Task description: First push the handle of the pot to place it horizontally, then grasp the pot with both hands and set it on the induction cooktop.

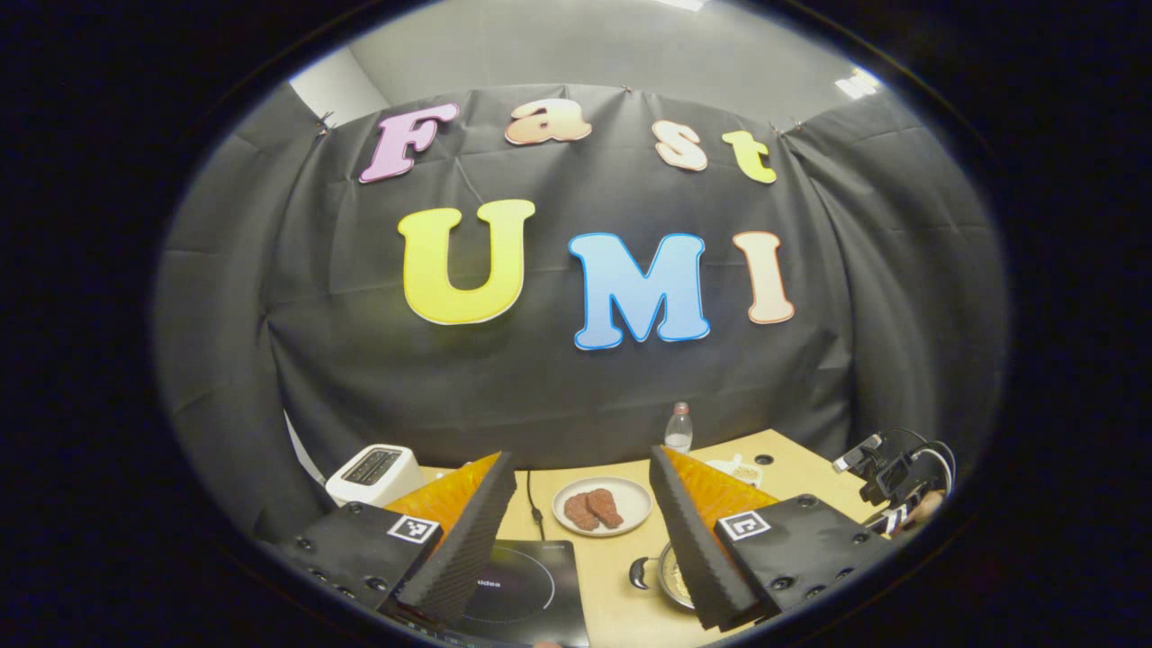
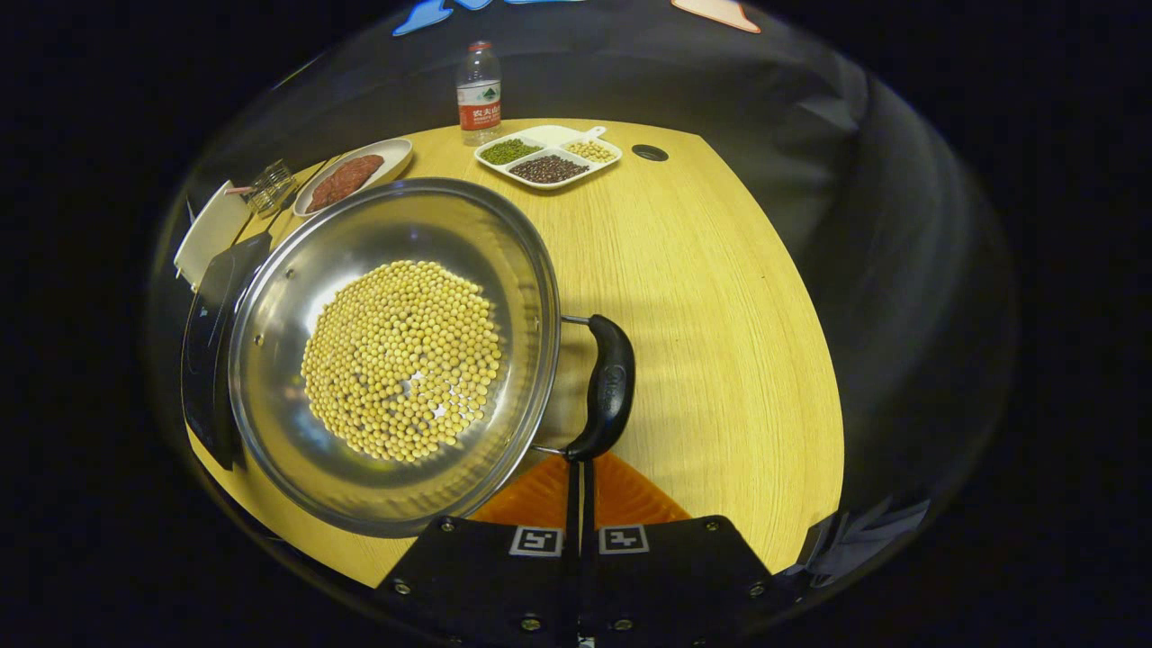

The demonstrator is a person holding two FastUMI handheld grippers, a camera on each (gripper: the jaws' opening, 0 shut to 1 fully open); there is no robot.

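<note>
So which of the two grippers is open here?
The left gripper: its fingers stand wide apart above the induction cooktop. The right gripper has its fingers pressed together, right at the pot's handle.

In the left gripper view, the hand-held gripper's finger hides most of the pot.

Left claw raised, fingers spread wide, right claw fingers pressed together
</note>
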